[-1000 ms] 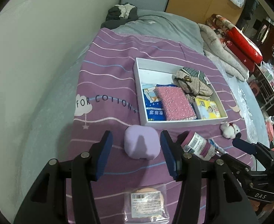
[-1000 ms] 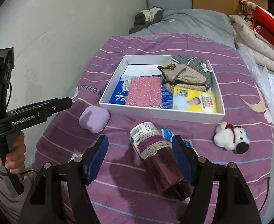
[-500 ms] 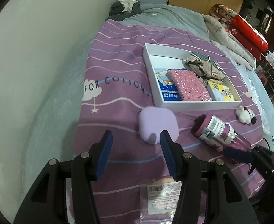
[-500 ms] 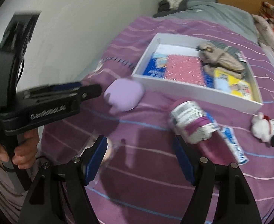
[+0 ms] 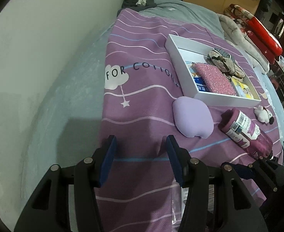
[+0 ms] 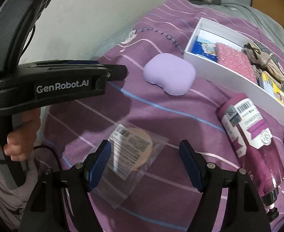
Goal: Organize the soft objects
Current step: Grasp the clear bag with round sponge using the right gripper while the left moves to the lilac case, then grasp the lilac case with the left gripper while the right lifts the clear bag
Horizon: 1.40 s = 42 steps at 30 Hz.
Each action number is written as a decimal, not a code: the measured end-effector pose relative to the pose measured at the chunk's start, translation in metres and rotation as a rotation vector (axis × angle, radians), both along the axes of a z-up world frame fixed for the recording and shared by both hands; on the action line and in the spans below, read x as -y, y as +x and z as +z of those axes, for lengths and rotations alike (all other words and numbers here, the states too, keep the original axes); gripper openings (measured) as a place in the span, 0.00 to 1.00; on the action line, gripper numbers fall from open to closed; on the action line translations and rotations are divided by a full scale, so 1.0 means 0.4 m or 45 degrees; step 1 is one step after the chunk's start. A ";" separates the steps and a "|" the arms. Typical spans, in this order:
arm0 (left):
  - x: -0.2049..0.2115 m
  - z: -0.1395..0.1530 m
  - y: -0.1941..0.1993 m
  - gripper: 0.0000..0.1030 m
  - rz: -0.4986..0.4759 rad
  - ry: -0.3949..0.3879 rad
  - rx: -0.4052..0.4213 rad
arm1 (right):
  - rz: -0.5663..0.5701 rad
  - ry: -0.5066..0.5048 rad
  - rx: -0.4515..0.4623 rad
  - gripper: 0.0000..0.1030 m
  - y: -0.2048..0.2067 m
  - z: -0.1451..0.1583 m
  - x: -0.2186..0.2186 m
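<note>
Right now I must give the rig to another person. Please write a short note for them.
Left gripper: open, empty, above bare blanket.
Right gripper: open, empty, over the bagged powder puff.
White box already holds the pink sponge, folded cloth and packets.
Left outside on the blanket: lilac cushion, plush toy, bagged puff. The purple bottle also lies there; probably not soft.

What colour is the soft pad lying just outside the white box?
Plain pale lilac soft pad, no pattern; clearest in the right wrist view.
</note>
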<state>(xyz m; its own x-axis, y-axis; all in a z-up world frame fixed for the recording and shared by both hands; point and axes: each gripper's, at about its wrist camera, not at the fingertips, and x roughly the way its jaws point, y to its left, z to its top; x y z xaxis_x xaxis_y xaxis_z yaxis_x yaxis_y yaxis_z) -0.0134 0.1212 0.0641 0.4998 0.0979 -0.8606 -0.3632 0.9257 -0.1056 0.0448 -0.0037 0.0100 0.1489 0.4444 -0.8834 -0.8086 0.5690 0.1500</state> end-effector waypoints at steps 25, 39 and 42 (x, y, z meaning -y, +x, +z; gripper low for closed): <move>-0.029 -0.054 0.004 0.53 -0.008 -0.035 -0.039 | -0.034 -0.052 0.146 0.65 -0.058 -0.043 -0.029; -0.015 -0.049 0.010 0.54 -0.011 0.014 -0.052 | -0.137 0.043 0.091 0.38 -0.038 -0.026 0.025; -0.008 -0.041 0.008 0.54 -0.016 0.025 -0.042 | -0.150 0.069 0.074 0.34 -0.035 -0.023 0.031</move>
